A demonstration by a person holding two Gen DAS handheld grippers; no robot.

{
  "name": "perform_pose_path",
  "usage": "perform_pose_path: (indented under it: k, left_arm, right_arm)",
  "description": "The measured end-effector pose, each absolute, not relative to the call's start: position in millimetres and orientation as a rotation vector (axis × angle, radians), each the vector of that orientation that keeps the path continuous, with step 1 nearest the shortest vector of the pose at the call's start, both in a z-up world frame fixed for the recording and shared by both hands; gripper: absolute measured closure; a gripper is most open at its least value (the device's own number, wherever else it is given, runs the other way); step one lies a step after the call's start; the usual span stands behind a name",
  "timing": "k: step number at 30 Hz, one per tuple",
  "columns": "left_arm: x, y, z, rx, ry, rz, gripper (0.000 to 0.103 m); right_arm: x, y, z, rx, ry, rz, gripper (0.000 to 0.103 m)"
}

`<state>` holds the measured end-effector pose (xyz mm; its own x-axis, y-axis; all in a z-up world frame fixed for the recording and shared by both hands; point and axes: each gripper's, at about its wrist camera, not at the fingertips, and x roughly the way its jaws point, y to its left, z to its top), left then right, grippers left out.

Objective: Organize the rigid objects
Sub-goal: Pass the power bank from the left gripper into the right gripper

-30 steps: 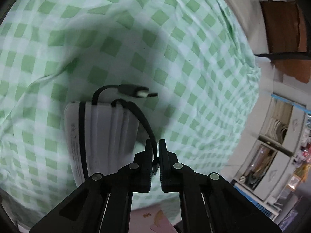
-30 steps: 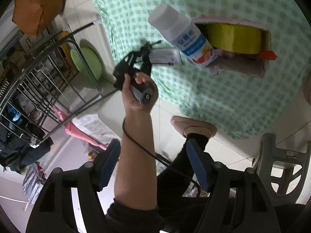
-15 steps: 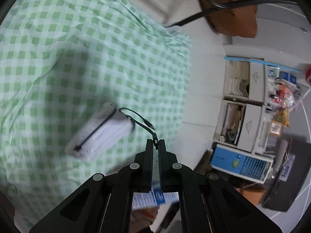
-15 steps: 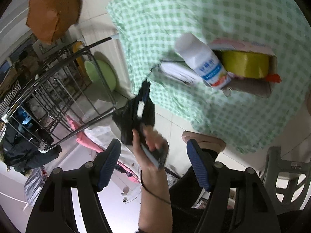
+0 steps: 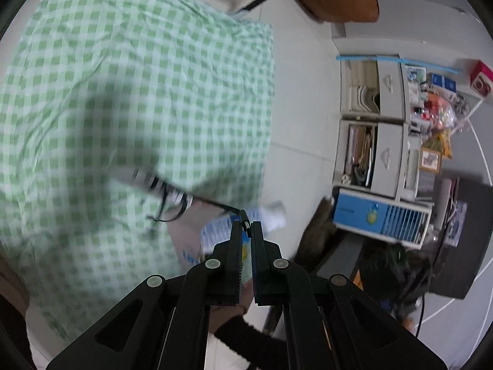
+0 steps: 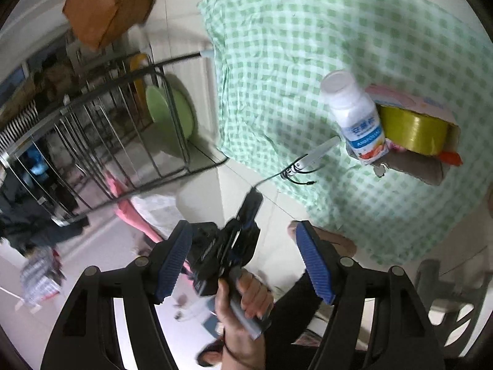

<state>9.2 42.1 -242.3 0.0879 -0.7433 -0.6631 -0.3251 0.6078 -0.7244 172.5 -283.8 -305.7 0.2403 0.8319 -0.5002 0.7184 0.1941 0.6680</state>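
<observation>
1. Worktop under a green-and-white checked cloth fills the upper right of the right wrist view; its near edge hangs over pale floor tiles, and the cloth's far part lies bare.
2. Wire rack stands off the worktop's left edge, with open floor between them.
3. Cardboard box sits near the worktop's near edge, a yellow tape roll inside it.
4. White bottle stands at the box's left end; its blue label carries writing too blurred to read.
5. White power bank hangs by its black cable, lifted off the cloth left of the bottle.
6. Left gripper has its jaws clenched on the cable's plug end.
7. Right gripper has its jaws released, nothing between them.
</observation>
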Motion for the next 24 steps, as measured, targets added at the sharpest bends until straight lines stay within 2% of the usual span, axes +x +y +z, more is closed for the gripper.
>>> perform_pose_path:
  k: [2,6,9,13,17,20,24]
  left_arm:
    - [-2,46,-244,-0.984,1.495,-0.399,0.101]
    - [-23,57,-254,-1.056,1.464,-0.403,0.101]
    - [-37,66,-262,-1.104,1.449,-0.393,0.101]
    - [-51,75,-267,-1.112,1.431,-0.388,0.101]
    - [-50,76,-264,-1.022,1.449,-0.383,0.101]
    - [-52,75,-261,-1.007,1.46,-0.385,0.1]
    - [-55,72,-261,-0.982,1.484,-0.381,0.099]
  right_arm:
    - [177,-267,-320,1.529,1.559,0.17,0.033]
    - [181,-233,-351,1.544,1.606,0.166,0.05]
    - [180,-196,-378,1.589,1.669,0.122,0.05]
    - [194,-157,-398,1.387,1.759,0.075,0.05]
    - [201,-133,-428,1.254,1.829,0.062,0.061]
    - [204,-120,-454,1.245,1.863,0.093,0.062]
    - [194,-118,-481,1.298,1.922,0.088,0.069]
